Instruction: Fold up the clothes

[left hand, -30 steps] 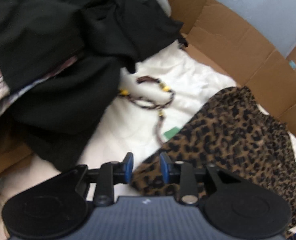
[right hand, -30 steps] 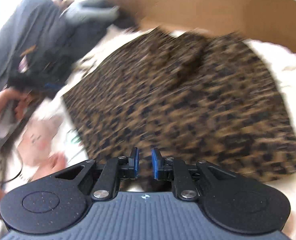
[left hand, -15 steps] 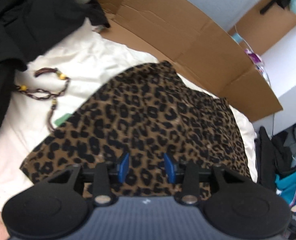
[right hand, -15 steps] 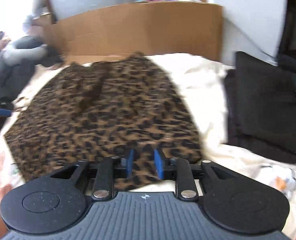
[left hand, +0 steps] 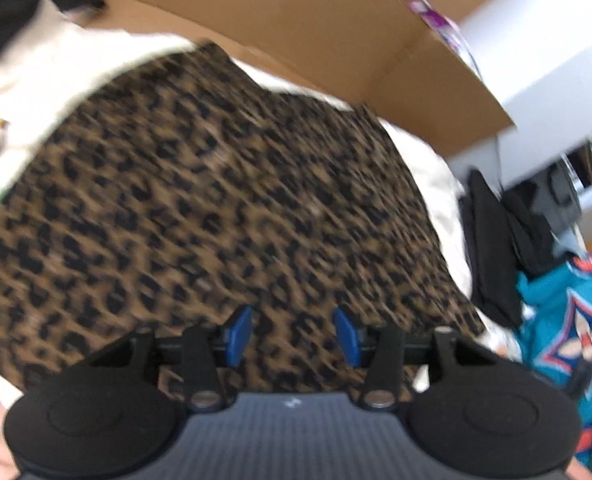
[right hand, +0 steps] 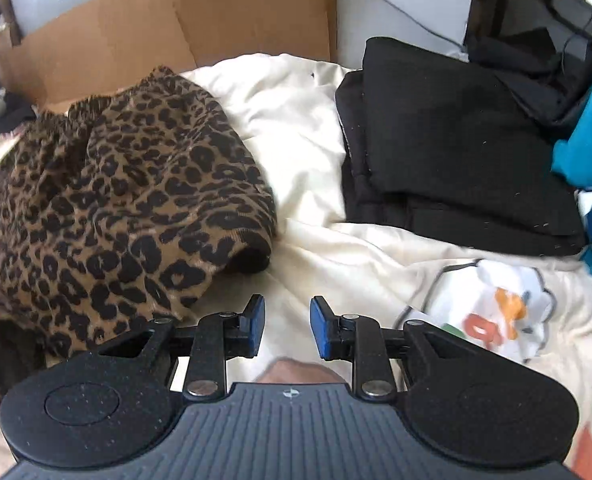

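The leopard-print garment [right hand: 108, 216] lies on the cream bedcover [right hand: 303, 128], spread but not flat: in the right wrist view its near right corner curls up, and a ridge of cloth runs along its far part. Beside it to the right, apart from it, a black garment [right hand: 455, 152] lies in a neat rectangle that looks folded.

The left gripper [left hand: 292, 334] hovers over the near edge of the leopard cloth with its jaws wide apart and nothing between them. The right gripper [right hand: 284, 328] is over bare bedcover, just right of the curled corner, and its jaws also stand apart and hold nothing.

I judge that the leopard piece is the one in hand. The scene fits two stages — a piece laid out for folding, or one already folded once and waiting for another fold. In both cases a grip needs each gripper to close on an edge or corner of the cloth, low enough to catch it without the bedcover.

The left wrist view is blurred; it shows the cardboard [left hand: 296, 28] behind the bed and the whole width of the print. Only the right view shows the curled corner and the black garment clearly.
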`<control>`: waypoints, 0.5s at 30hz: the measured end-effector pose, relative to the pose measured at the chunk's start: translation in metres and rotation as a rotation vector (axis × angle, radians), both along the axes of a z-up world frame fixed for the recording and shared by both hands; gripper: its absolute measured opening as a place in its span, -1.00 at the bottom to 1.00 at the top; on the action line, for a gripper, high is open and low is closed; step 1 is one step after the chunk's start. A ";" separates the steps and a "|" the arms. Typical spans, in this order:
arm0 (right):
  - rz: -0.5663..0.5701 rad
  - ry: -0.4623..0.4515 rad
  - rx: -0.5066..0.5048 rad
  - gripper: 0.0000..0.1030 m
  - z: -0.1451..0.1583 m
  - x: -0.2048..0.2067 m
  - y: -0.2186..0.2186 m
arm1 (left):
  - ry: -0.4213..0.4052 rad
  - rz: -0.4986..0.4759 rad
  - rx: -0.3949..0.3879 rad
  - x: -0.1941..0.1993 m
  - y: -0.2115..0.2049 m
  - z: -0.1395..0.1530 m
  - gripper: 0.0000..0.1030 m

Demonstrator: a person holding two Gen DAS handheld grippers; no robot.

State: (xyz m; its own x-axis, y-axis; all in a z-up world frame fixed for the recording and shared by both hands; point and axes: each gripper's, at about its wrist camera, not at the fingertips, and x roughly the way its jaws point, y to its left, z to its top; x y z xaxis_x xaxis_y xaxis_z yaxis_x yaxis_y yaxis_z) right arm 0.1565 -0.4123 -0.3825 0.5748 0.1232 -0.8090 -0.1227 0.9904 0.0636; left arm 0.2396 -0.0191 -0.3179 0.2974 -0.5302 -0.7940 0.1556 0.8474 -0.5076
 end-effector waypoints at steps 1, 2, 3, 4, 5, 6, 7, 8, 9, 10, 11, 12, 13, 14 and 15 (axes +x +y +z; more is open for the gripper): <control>0.001 -0.006 0.006 -0.38 0.001 0.002 0.001 | 0.004 -0.023 -0.010 -0.003 -0.007 -0.001 -0.01; 0.002 -0.011 0.012 -0.37 0.001 0.003 0.001 | 0.005 -0.050 -0.019 -0.006 -0.015 -0.002 0.07; 0.003 -0.017 0.017 -0.36 0.002 0.005 0.002 | 0.006 -0.079 -0.027 -0.009 -0.022 -0.002 0.18; 0.003 -0.023 0.023 -0.35 0.003 0.007 0.002 | 0.008 -0.114 -0.034 -0.011 -0.029 -0.003 0.22; 0.004 -0.028 0.029 -0.34 0.004 0.009 0.003 | 0.008 -0.147 -0.039 -0.014 -0.036 -0.003 0.28; 0.005 -0.034 0.035 -0.33 0.004 0.010 0.003 | 0.008 -0.177 -0.038 -0.016 -0.043 -0.003 0.29; 0.005 -0.038 0.041 -0.32 0.005 0.013 0.004 | 0.009 -0.203 -0.038 -0.019 -0.049 -0.004 0.29; 0.003 -0.040 0.049 -0.32 0.007 0.015 0.005 | 0.013 -0.226 -0.036 -0.021 -0.056 -0.005 0.29; -0.002 -0.044 0.057 -0.31 0.008 0.017 0.006 | 0.018 -0.246 -0.036 -0.024 -0.061 -0.006 0.29; -0.009 -0.050 0.063 -0.30 0.009 0.019 0.006 | 0.024 -0.263 -0.036 -0.027 -0.066 -0.008 0.30; -0.017 -0.054 0.068 -0.29 0.010 0.021 0.007 | 0.031 -0.282 -0.036 -0.031 -0.072 -0.010 0.35; -0.019 -0.056 0.071 -0.28 0.011 0.023 0.009 | 0.042 -0.301 -0.038 -0.035 -0.078 -0.011 0.45; -0.010 -0.059 0.071 -0.28 0.012 0.025 0.010 | 0.058 -0.319 -0.041 -0.039 -0.084 -0.014 0.47; 0.001 -0.065 0.060 -0.28 0.013 0.026 0.012 | 0.075 -0.340 -0.045 -0.043 -0.090 -0.018 0.48; 0.009 -0.069 0.046 -0.28 0.016 0.028 0.014 | 0.088 -0.355 -0.046 -0.047 -0.095 -0.021 0.49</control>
